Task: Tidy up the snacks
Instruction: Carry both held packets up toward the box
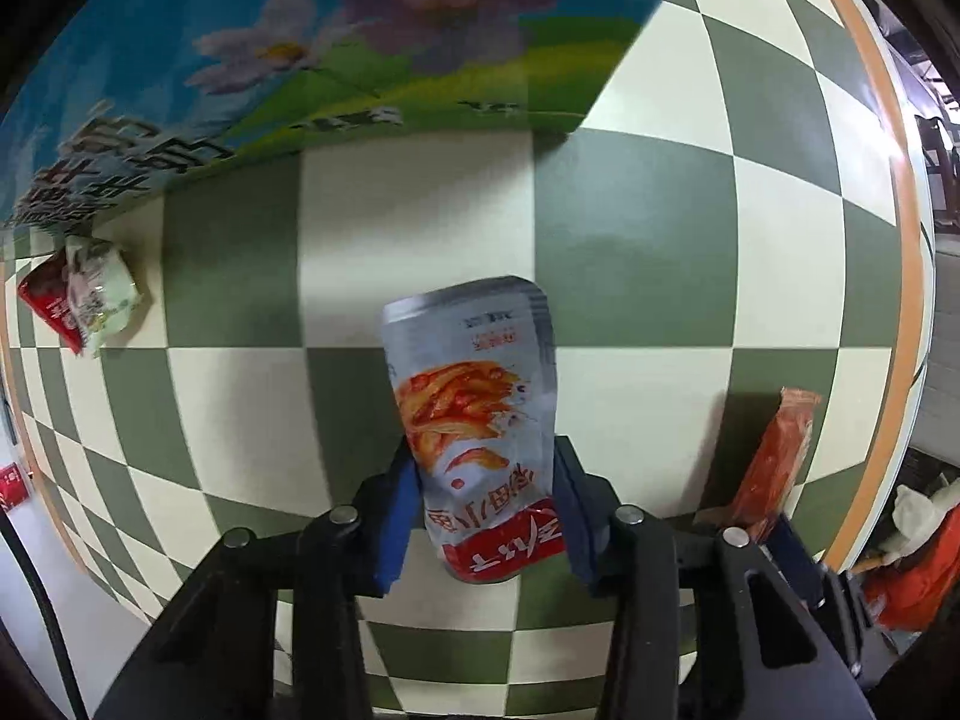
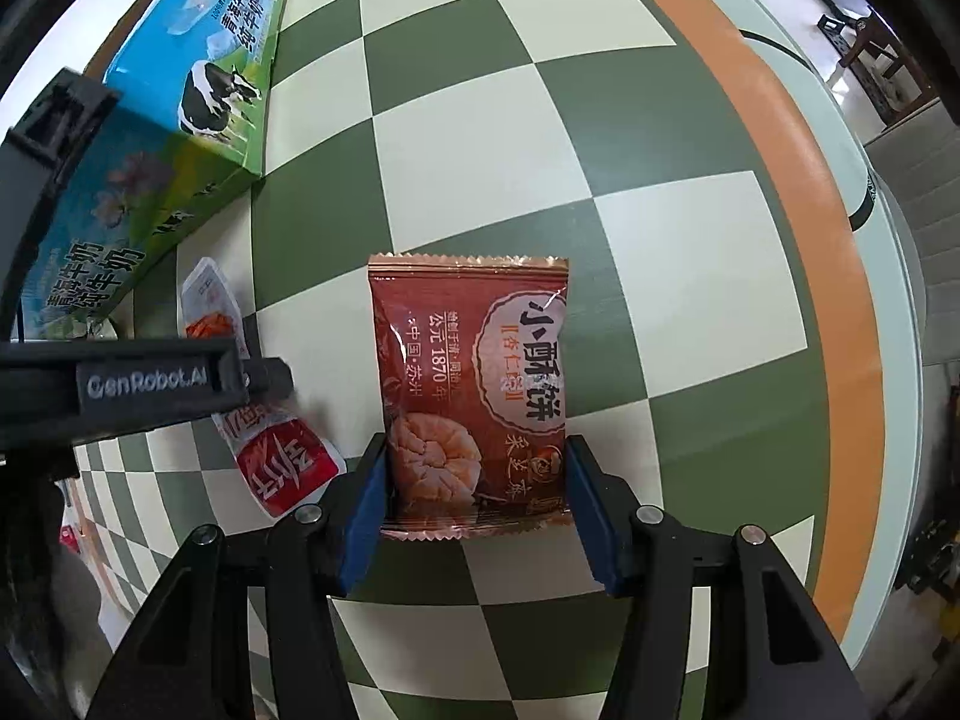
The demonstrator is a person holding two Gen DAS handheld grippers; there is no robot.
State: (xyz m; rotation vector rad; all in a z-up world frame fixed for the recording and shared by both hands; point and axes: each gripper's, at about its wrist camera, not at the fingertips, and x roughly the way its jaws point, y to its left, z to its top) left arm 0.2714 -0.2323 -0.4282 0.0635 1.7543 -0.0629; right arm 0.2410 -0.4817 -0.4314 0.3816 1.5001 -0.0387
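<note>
Left wrist: your left tongs (image 1: pixel 486 516) clamp the silver packet (image 1: pixel 477 420), long axis pointing forward; right tongs (image 2: pixel 477 504) clamp the brown packet (image 2: pixel 474 396) likewise.

A green-and-cream checkered tablecloth with an orange border (image 2: pixel 774 120) spreads ahead of the tool and covers a round table. Past its far right edge stand dark wooden chairs (image 2: pixel 870 42) on a pale floor (image 2: pixel 834 96).
</note>
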